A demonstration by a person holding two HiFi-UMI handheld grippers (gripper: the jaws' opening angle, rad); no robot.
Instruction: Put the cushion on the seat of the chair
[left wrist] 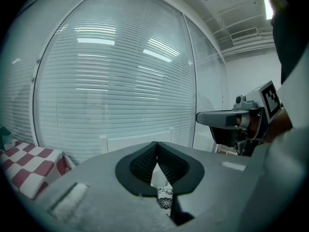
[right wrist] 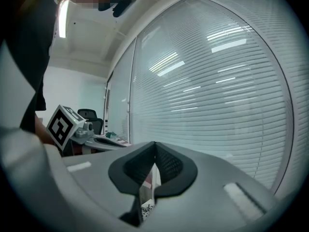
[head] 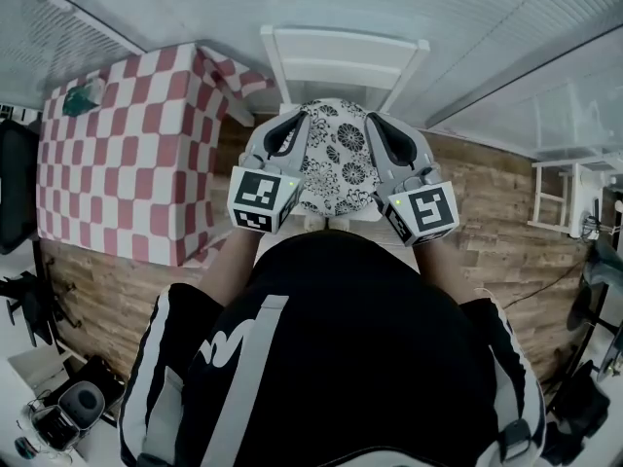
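Floral black-and-white cushion [head: 336, 159] sat mid-frame in the head view, over the seat of the white chair [head: 343, 56] at top centre; contact with the seat couldn't be told. The left tongs [head: 295, 117] were clamped on its left edge and the right tongs [head: 376, 120] on its right edge, with patterned fabric pinched between the pads in both gripper views. The bench [head: 58, 212] with its red-checked cloth [head: 127, 154] stood at left, just beside the chair.

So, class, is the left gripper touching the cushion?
Touching. The left gripper view shows the left gripper with fingers shut on the patterned cushion.
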